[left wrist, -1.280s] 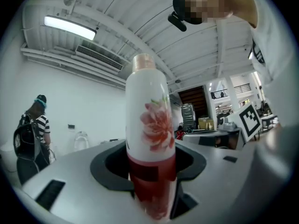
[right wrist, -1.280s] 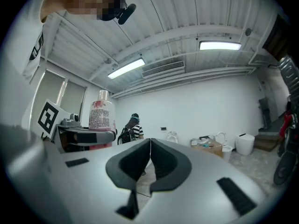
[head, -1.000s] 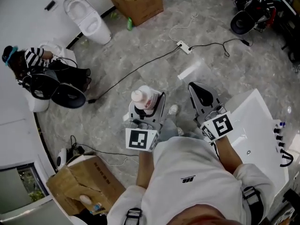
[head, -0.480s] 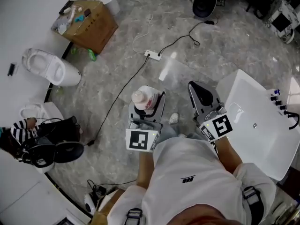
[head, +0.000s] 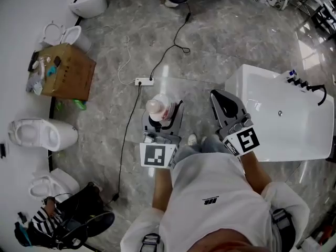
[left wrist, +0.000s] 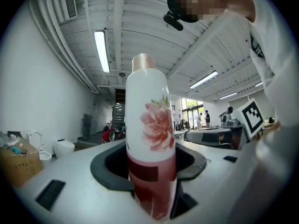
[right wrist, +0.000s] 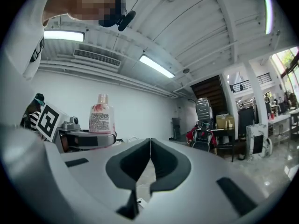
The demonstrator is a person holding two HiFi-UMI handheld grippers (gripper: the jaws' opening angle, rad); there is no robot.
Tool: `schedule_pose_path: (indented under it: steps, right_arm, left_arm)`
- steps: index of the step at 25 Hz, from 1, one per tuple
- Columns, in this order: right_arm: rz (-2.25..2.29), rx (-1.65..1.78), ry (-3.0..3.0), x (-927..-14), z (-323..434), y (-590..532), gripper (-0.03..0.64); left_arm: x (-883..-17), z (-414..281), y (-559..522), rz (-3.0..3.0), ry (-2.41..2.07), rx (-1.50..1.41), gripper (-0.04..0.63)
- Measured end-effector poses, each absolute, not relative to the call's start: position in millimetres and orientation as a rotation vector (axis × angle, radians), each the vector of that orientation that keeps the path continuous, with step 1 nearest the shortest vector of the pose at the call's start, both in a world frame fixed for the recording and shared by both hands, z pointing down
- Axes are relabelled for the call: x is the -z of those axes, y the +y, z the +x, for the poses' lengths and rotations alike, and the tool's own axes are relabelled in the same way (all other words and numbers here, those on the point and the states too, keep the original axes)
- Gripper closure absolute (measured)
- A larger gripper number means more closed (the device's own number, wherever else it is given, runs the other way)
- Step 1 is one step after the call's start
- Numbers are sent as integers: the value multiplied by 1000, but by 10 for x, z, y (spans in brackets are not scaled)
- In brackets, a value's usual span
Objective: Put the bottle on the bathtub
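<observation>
A white bottle with a pink flower print, a red lower band and a pale cap stands upright in my left gripper, which is shut on it. In the left gripper view the bottle fills the middle between the jaws. My right gripper is held beside it, shut with nothing in it; the right gripper view shows its jaws closed tip to tip and the bottle off to the left. The white bathtub lies on the floor to the right, its near corner just right of the right gripper.
A black faucet set sits on the tub's far right rim. A power strip and black cable cross the marble floor. A cardboard box and toilets line the left wall; bags and a seated person are at bottom left.
The view has swung round: the bathtub has shifted up and nearer in front of the right gripper, and the box and toilets have slid down the left. Both grippers keep their pose.
</observation>
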State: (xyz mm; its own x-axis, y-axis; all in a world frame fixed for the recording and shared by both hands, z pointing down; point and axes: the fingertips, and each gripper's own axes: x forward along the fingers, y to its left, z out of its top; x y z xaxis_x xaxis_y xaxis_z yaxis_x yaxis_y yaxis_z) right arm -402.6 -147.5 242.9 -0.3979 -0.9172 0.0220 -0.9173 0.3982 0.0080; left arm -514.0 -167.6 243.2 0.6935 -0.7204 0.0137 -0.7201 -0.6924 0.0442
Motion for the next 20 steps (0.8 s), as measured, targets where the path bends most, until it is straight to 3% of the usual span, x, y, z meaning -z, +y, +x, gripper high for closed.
schedule_pose_path:
  steps: [20]
  right_arm:
    - [2063, 0, -2371, -2591, -2198, -2244, 621]
  left_arm:
    - [-2577, -3249, -2716, 3001, -860, -30, 374]
